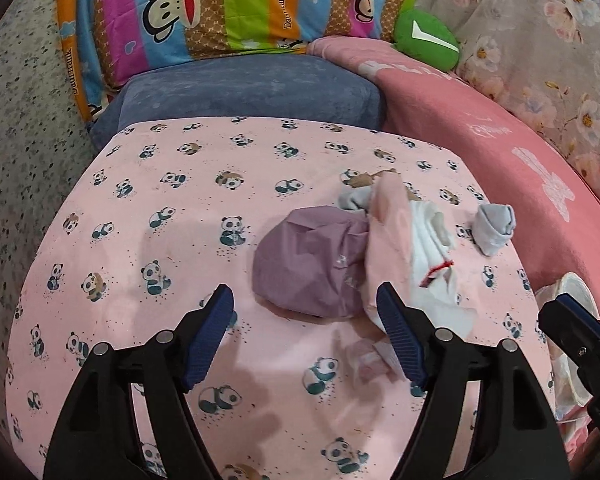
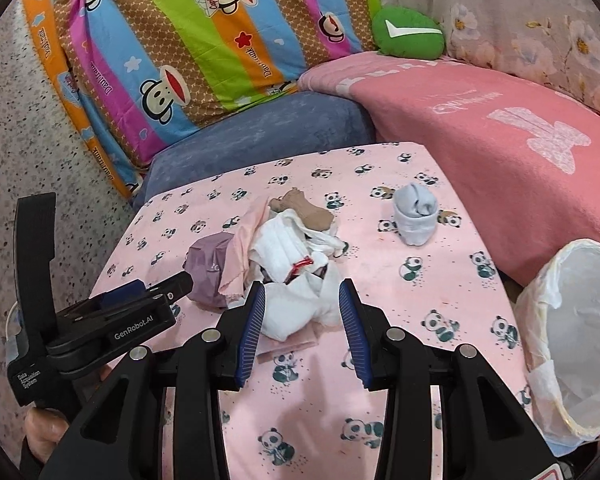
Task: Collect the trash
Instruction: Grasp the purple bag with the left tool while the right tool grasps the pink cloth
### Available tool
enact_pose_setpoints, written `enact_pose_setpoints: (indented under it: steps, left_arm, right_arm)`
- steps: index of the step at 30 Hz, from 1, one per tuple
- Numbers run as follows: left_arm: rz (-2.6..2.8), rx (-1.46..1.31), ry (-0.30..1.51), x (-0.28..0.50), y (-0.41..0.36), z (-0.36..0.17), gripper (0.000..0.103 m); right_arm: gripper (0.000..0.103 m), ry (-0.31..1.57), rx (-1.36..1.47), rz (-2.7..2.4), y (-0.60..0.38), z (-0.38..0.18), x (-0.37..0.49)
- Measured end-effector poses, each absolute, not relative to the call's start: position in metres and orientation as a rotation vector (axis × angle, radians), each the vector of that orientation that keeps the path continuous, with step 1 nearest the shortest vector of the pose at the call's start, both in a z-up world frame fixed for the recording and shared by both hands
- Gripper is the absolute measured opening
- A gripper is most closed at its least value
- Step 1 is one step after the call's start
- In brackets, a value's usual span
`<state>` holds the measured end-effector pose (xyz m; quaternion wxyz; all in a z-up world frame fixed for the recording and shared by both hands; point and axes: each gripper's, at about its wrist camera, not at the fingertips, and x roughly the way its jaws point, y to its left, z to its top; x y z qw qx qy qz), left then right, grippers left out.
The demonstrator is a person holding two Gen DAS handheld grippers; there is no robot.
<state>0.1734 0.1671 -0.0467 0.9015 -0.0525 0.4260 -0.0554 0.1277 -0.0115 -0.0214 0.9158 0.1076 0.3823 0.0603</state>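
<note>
While I look along both grippers, this is what I read off the two wrist views.

Surface: a desk [image 1: 180, 216] under a pink cloth printed with pandas; all the loose things lie toward its far right part.

Left gripper [image 1: 306, 300]: my jaws stand wide apart and hold nothing; they hover over the near middle of the desk, with the right fingertip [image 1: 388, 296] just at the near edge of the pile.

Right gripper [image 2: 302, 288]: jaws partly open, empty; the white wad sits between the two tips, but I cannot tell whether either pad touches it.

Trash pile: a purple crumpled bag [image 1: 308, 264] on the left side, a pale pink sheet [image 1: 384, 236] against it, and white crumpled tissue [image 2: 296, 280] with a small red thread on the right. A tan scrap [image 2: 304, 210] lies at the far side of the pile.

Rolled grey socks [image 2: 414, 212]: upright on the desk, apart from the pile, near the far right edge.

Small pink wrapper [image 1: 366, 358]: flat on the cloth, just near of the pile, between my left jaws.

Bin [image 2: 576, 336]: a basket with a clear liner, mouth tilted toward the desk, off the right edge.

Behind the desk: a blue cushion [image 1: 240, 88], a striped cartoon pillow [image 2: 204, 40], a pink blanket [image 2: 500, 128] and a green plush [image 2: 408, 32].
</note>
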Motion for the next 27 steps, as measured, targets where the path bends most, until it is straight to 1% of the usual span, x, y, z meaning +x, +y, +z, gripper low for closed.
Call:
enact_pose_setpoints:
  steps: [8,15,18,21,22,24,26,27]
  left_arm:
    - [-0.1,-0.115,0.881,0.2,0.189,-0.056,0.072]
    - [-0.095,-0.118,0.878,0.214,0.198,-0.06,0.072]
    - [-0.095,-0.118,0.878,0.219,0.2,-0.062,0.072]
    - [-0.097,-0.118,0.883,0.222,0.2,-0.064,0.072]
    - [-0.098,-0.118,0.884,0.223,0.2,-0.065,0.072]
    - [-0.1,-0.118,0.887,0.225,0.199,-0.067,0.072]
    - [-0.106,-0.12,0.888,0.226,0.199,-0.068,0.072]
    - [-0.109,-0.12,0.889,0.227,0.198,-0.069,0.072]
  right_arm:
    - [0.04,0.83,0.204,0.157,0.029,-0.041,0.176]
    - [0.04,0.847,0.207,0.169,0.043,-0.053,0.203]
    - [0.038,0.857,0.205,0.179,0.049,-0.059,0.212]
    - [0.033,0.864,0.201,0.189,0.054,-0.062,0.216]
    - [0.029,0.867,0.199,0.191,0.055,-0.064,0.218]
    - [0.025,0.872,0.199,0.195,0.057,-0.066,0.219]
    - [0.013,0.876,0.199,0.196,0.058,-0.067,0.219]
    - [0.011,0.879,0.204,0.196,0.058,-0.068,0.22]
